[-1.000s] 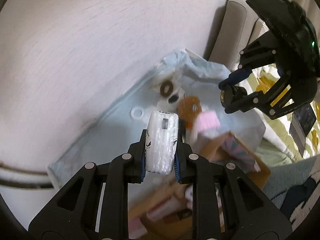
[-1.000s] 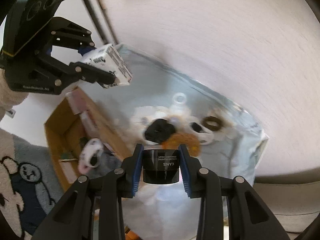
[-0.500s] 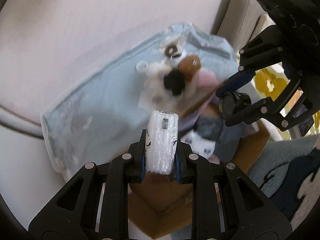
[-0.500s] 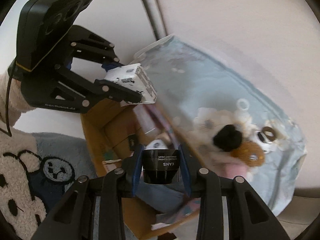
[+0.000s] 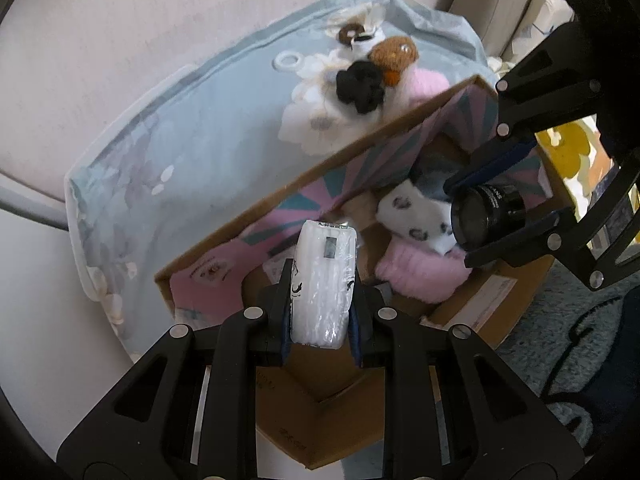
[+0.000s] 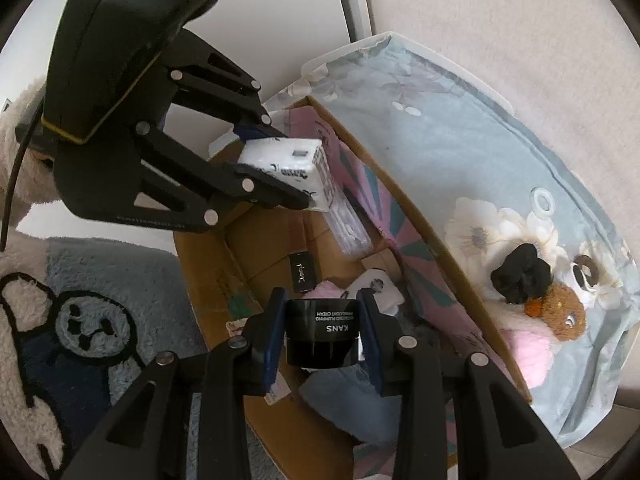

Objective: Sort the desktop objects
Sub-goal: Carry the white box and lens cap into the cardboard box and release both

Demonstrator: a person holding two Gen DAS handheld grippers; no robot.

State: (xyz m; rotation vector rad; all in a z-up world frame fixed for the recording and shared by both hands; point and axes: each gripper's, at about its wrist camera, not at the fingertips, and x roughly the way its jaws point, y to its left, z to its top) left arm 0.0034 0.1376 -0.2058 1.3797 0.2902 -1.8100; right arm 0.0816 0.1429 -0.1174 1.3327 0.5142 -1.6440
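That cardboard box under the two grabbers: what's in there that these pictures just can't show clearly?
- Box floor, right wrist view: the black jar and right gripper cover it.
- Box's near corner, left wrist view: hidden behind the tissue pack and left gripper.
- Small black case: logo too small to read.

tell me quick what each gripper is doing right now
Left gripper: closed on the white tissue pack, above the cardboard box.
Right gripper: closed on the black cream jar, above the same box.
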